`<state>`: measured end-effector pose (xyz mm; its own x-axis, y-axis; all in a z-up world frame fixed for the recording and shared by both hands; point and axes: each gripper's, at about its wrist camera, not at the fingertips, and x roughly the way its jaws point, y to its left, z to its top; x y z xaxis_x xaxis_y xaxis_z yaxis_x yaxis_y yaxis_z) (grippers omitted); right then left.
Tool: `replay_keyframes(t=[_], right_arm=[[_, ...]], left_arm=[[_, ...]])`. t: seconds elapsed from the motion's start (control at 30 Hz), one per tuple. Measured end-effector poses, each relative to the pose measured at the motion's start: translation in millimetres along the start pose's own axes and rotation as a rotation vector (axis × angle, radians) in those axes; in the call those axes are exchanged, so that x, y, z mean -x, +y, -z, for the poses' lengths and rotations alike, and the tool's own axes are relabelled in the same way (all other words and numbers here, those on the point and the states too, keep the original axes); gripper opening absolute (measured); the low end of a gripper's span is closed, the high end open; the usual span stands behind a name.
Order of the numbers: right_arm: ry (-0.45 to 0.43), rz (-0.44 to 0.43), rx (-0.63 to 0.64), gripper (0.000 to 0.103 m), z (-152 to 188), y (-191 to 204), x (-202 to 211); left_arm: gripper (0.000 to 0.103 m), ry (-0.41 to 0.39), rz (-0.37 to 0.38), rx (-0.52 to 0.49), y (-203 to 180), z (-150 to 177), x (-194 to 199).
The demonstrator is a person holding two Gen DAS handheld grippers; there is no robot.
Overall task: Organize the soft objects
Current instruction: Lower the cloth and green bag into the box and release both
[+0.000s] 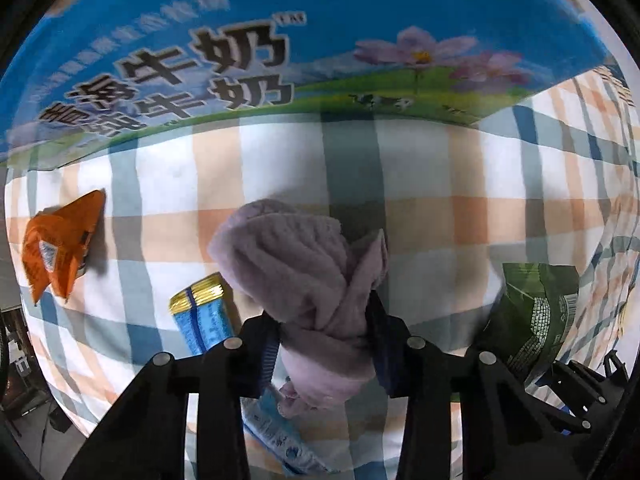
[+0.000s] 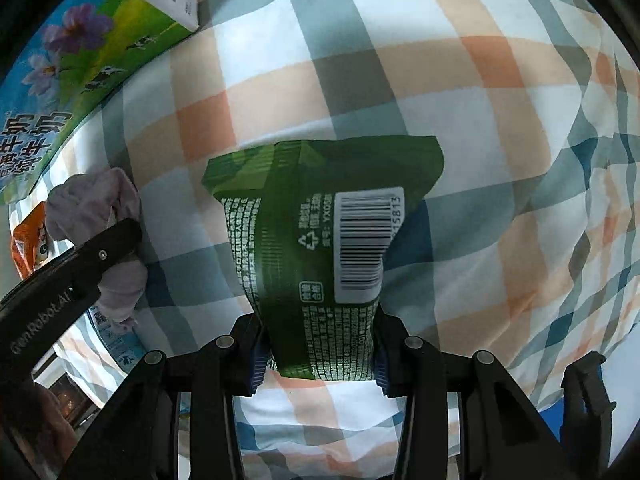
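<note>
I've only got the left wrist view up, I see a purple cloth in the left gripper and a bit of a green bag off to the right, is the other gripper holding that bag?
Observer: Yes. The right gripper is shut on the green bag, pinching its lower end.
Operator: Which side of the bag faces its camera?
Observer: The back: a white barcode label and a recycling mark show.
Operator: Is the bag lifted or lying down?
Observer: I cannot tell; only the checked cloth shows behind it.
Operator: Can that camera see my left gripper?
Observer: Yes, at its left edge, one black finger across the purple cloth.
</note>
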<state>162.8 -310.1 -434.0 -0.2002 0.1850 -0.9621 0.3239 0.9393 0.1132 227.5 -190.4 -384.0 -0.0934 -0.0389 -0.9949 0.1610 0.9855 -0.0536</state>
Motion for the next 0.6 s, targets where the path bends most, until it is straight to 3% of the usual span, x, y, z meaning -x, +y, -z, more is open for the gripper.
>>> replay_keyframes(t=[0.1,0.33,0.6], right_arm=[[-0.009,-0.01,0.026,0.042,-6.4,11.4,14.3],[-0.089,-0.069,0.104,0.041,17.4,32.9,72.1],[-0.232,-0.146,0.215,0.041,20.5,81.3,171.8]], left_arm=[[0.036,-0.031,0.024,0.005,10.2,6.4,21.9],[0.036,-0.157,0.121,0.037,36.6,19.2,109.4],[0.036,-0.301,0.151,0.066,107.9,-20.0,208.2]])
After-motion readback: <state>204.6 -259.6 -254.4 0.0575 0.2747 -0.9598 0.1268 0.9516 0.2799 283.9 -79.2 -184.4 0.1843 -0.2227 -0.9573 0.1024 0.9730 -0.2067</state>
